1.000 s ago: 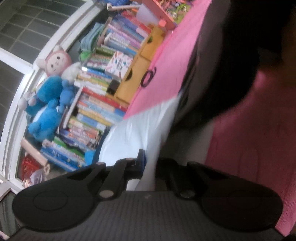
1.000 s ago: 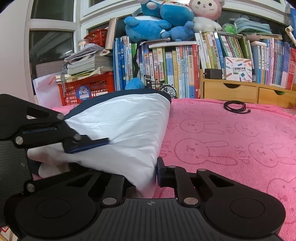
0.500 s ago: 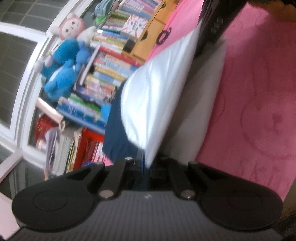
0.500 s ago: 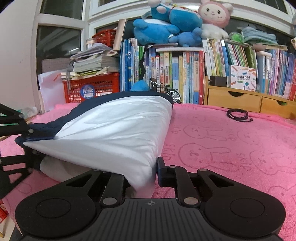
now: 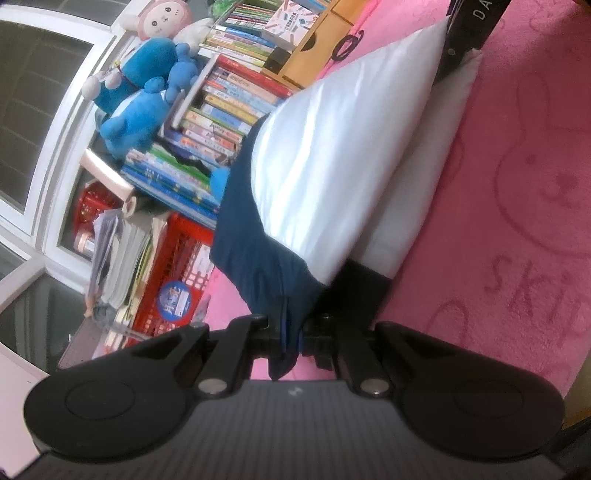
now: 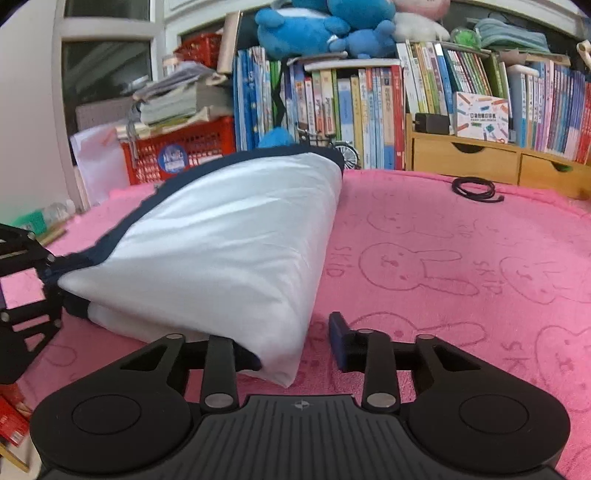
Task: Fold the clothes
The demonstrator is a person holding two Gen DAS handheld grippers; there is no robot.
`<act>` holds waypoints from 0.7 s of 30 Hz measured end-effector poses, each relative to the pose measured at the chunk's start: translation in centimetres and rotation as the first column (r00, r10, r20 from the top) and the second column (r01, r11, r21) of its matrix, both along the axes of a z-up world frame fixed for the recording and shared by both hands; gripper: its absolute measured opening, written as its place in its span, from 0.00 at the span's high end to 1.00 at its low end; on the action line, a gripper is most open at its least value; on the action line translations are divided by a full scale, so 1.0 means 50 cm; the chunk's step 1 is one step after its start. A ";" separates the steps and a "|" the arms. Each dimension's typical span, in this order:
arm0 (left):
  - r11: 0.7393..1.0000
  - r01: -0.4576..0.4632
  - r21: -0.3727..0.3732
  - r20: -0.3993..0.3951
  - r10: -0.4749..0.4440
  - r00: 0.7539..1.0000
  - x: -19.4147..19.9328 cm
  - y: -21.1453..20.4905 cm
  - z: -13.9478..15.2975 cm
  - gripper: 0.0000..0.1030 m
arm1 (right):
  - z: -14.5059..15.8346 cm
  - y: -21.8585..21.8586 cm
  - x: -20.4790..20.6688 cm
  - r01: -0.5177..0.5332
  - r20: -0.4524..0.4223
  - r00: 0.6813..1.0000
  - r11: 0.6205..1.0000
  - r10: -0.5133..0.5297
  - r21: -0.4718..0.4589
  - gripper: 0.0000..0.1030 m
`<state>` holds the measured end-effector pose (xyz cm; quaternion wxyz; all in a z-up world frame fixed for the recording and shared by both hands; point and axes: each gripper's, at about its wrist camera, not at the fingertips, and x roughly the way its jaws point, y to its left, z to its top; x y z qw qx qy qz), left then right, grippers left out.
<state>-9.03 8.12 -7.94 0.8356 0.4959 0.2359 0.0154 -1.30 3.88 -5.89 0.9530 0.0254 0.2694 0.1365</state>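
Note:
A white garment with navy trim [image 6: 229, 243] lies folded over on the pink bunny-print blanket [image 6: 461, 266]. My left gripper [image 5: 291, 332] is shut on the garment's navy edge [image 5: 258, 266]; it shows at the left edge of the right wrist view [image 6: 22, 280]. My right gripper [image 6: 295, 343] is open, its jaws apart around the garment's near white corner. Its blue-padded right fingertip [image 6: 338, 332] stands clear of the cloth. The right gripper's body shows at the top of the left wrist view [image 5: 469, 29].
Behind the blanket stand rows of books [image 6: 351, 110], wooden drawers [image 6: 480, 162], a red crate with papers [image 6: 184, 147] and plush toys [image 6: 325, 29] on top. A black cable coil [image 6: 476, 188] lies on the blanket at the back right.
My right gripper has opened and let go of the white corner. My left gripper has swung out to the garment's left end, still holding the navy edge, and the fold has come down.

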 end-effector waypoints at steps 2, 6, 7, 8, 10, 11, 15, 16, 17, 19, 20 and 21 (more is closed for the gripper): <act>1.000 -0.003 0.002 0.006 0.003 1.000 -0.004 0.006 0.004 0.93 | 0.012 0.003 -0.003 -0.012 0.016 1.000 1.000 0.012 0.001 0.83; 1.000 -0.009 0.013 0.015 0.008 1.000 -0.013 0.022 0.008 0.92 | 0.037 0.004 -0.005 -0.030 0.045 0.999 1.000 0.030 0.001 0.83; 1.000 -0.018 0.013 0.018 0.018 1.000 -0.016 0.027 0.010 0.91 | 0.042 0.005 -0.005 -0.036 0.052 0.998 0.999 0.037 -0.004 0.84; 0.999 -0.030 0.011 0.022 0.030 0.999 -0.019 0.031 0.012 0.89 | 0.047 0.008 -0.004 -0.042 0.059 0.997 0.999 0.043 -0.010 0.84; 0.995 -0.097 0.006 0.025 0.097 0.995 -0.023 0.047 0.015 0.89 | 0.058 0.013 -0.002 -0.050 0.072 0.996 0.999 0.051 -0.021 0.84; 0.991 -0.133 -0.001 0.027 0.133 0.991 -0.028 0.056 0.017 0.89 | 0.064 0.013 0.000 -0.049 0.080 0.995 0.999 0.050 -0.023 0.84; 0.991 -0.075 -0.108 0.030 0.079 0.996 -0.083 0.047 0.058 0.89 | 0.090 -0.001 0.019 -0.063 0.080 0.995 0.998 0.062 0.011 0.84; 0.989 -0.030 -0.143 0.027 0.035 0.999 -0.096 0.034 0.069 0.88 | 0.095 -0.002 0.024 -0.069 0.082 0.994 0.998 0.068 0.010 0.84; 0.986 0.015 -0.164 0.023 -0.011 1.000 -0.104 0.016 0.077 0.86 | 0.101 -0.001 0.027 -0.074 0.087 0.993 0.997 0.074 0.002 0.84; 0.976 0.102 -0.190 0.018 -0.100 0.995 -0.112 -0.024 0.085 0.84 | 0.110 0.000 0.033 -0.084 0.090 0.992 0.996 0.084 -0.006 0.84; 0.971 0.136 -0.196 0.019 -0.135 0.991 -0.106 -0.044 0.082 0.82 | 0.111 0.000 0.035 -0.086 0.089 0.992 0.996 0.087 -0.008 0.84; 0.966 0.167 -0.198 0.021 -0.166 0.986 -0.097 -0.064 0.077 0.81 | 0.111 -0.001 0.035 -0.088 0.086 0.992 0.996 0.088 -0.010 0.84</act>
